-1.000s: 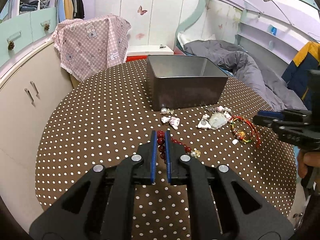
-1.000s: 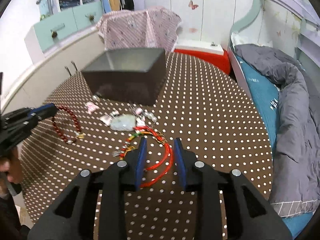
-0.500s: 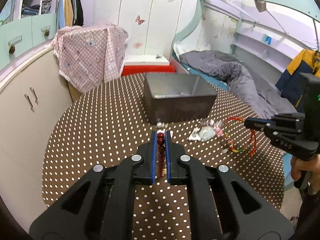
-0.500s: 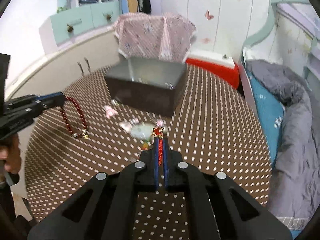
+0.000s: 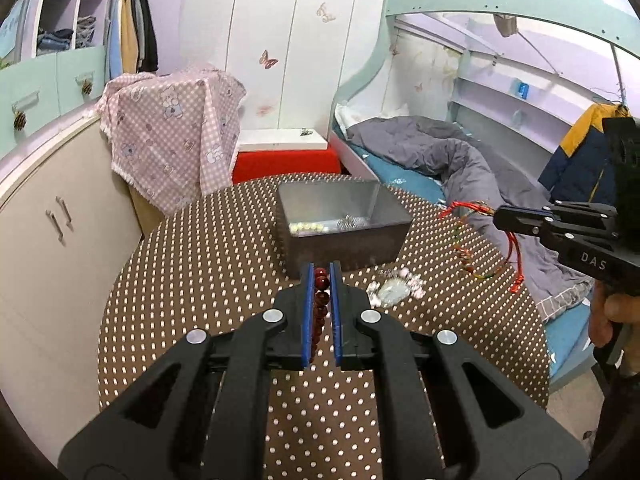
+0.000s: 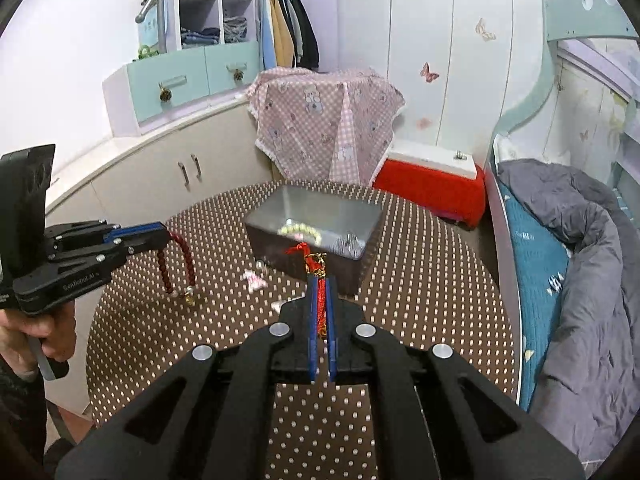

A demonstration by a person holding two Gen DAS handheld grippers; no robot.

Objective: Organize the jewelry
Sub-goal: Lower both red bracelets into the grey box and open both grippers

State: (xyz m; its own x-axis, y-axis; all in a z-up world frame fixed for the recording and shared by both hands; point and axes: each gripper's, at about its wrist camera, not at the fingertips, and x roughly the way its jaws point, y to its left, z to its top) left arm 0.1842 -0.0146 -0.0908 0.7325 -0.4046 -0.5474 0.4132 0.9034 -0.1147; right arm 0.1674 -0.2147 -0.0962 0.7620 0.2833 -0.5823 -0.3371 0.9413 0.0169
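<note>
My left gripper (image 5: 321, 276) is shut on a dark red bead bracelet (image 5: 321, 296), which hangs from it above the table in the right wrist view (image 6: 176, 264). My right gripper (image 6: 320, 284) is shut on a red cord bracelet (image 6: 318, 276), which dangles with coloured beads in the left wrist view (image 5: 480, 240). Both are held above the table, short of the grey metal box (image 5: 344, 224). The box holds a pale bead string (image 5: 306, 227) and other small pieces.
A brown polka-dot round table (image 5: 200, 272) carries a pale stone pendant with small charms (image 5: 394, 290) and pink charms (image 6: 254, 280) in front of the box. A bed with a grey duvet (image 6: 580, 280) stands right; cabinets (image 5: 52, 240) stand left.
Both grippers have risen from the table with their bracelets. The right gripper closed on the red cord bracelet and lifted it. The view has pulled back and up from the box.
</note>
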